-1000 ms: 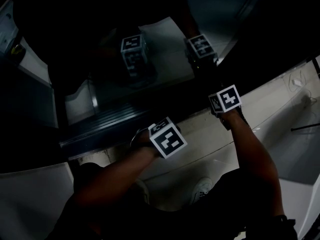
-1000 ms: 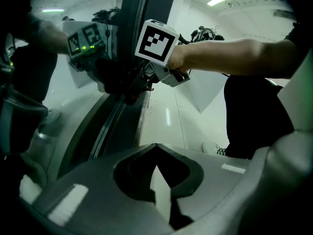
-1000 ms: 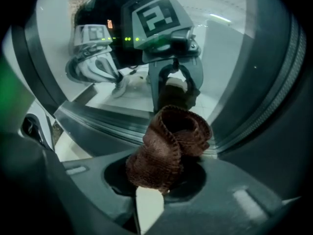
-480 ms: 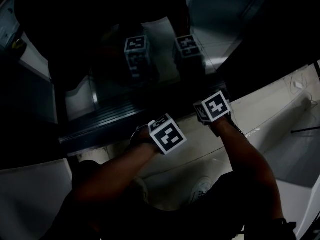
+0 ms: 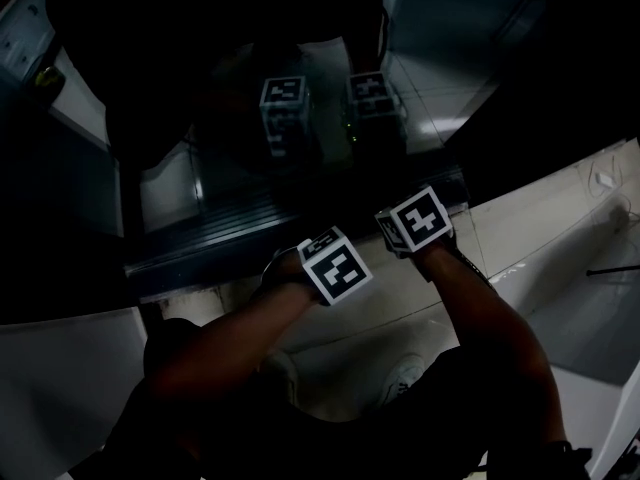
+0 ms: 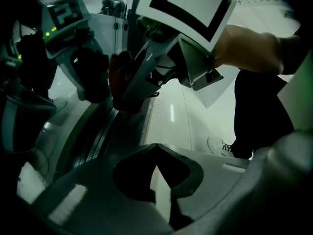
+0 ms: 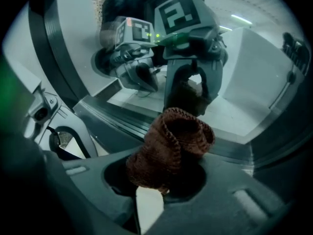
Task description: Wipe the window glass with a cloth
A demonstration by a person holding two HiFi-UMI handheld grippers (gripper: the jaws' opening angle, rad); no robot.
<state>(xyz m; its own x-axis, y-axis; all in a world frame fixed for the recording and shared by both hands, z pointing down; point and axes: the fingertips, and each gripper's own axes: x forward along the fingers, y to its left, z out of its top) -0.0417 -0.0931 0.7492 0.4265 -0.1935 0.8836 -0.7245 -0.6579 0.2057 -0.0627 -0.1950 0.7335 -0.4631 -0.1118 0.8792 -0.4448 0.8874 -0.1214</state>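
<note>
Dim window glass (image 7: pixel 254 67) far; right gripper (image 7: pixel 157 179) clamps brown cloth (image 7: pixel 171 141) at pane; left gripper (image 6: pixel 155 152) closed, empty. Wiping likely underway, progress unclear.

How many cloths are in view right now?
1. A brown knitted cloth is clamped in the right tongs. The left tongs are closed on nothing. The head view is very dark, so another cloth could be hidden there.

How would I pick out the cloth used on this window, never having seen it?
Find the large dark window glass with the ribbed metal track along its foot. Just in front of it, the grey plastic right gripper pinches a bunched reddish-brown knitted cloth. It is the only soft, woolly thing among hard glass, metal and plastic.
</note>
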